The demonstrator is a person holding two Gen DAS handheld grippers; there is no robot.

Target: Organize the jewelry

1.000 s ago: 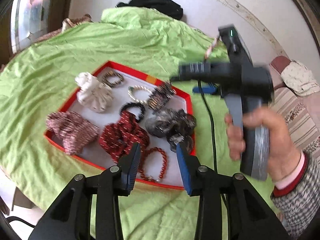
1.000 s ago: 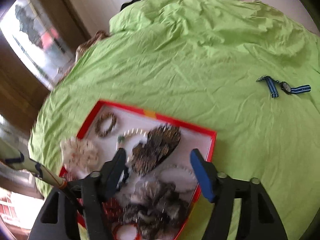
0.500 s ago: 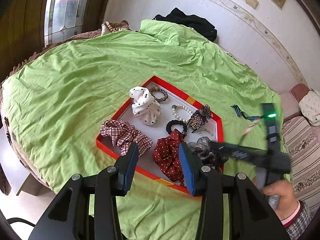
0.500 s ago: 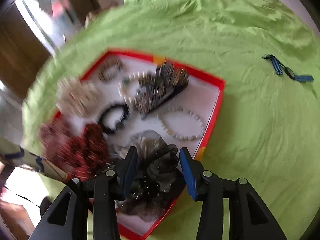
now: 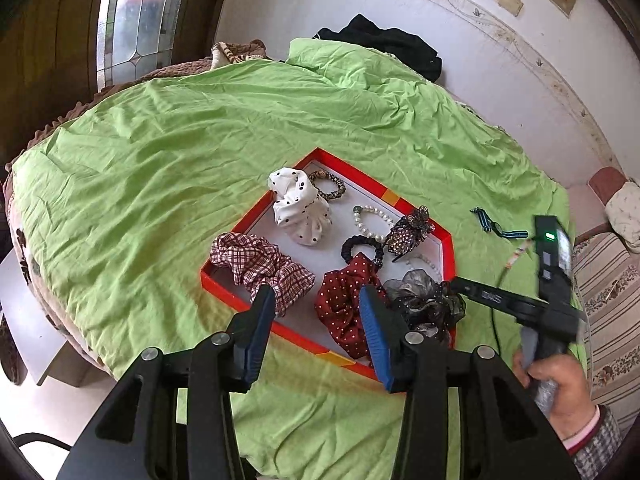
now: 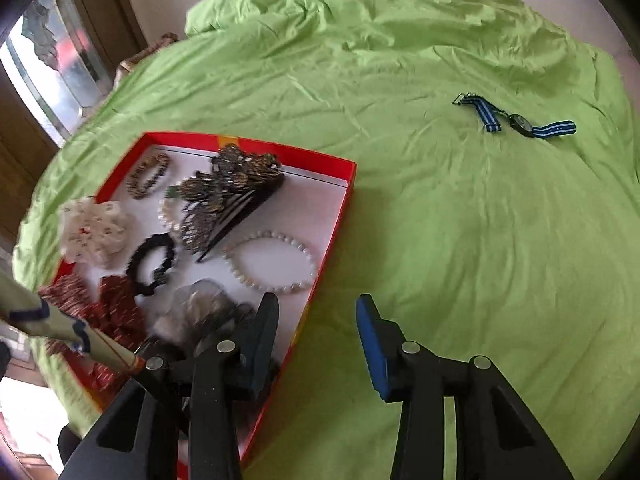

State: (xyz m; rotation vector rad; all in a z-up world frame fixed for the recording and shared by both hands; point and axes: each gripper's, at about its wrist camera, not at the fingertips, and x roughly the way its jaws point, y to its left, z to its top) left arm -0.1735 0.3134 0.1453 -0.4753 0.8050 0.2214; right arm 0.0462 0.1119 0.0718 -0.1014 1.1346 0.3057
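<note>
A red-rimmed tray on the green cloth holds a plaid scrunchie, a white dotted scrunchie, a dark red dotted scrunchie, a grey-black scrunchie, a beaded hair clip, pearl bracelets and a small black band. A blue-striped watch lies on the cloth, right of the tray. My left gripper is open and empty above the tray's near edge. My right gripper is open and empty over the tray's right rim.
The green cloth covers a round table with bunched folds at the back. Dark clothing lies at the far edge by the wall. A stained-glass window is at the left, a striped sofa at the right.
My left gripper has pulled back and up, so the whole tray shows. My right gripper has swung right from above the grey-black scrunchie to the tray's right rim.
</note>
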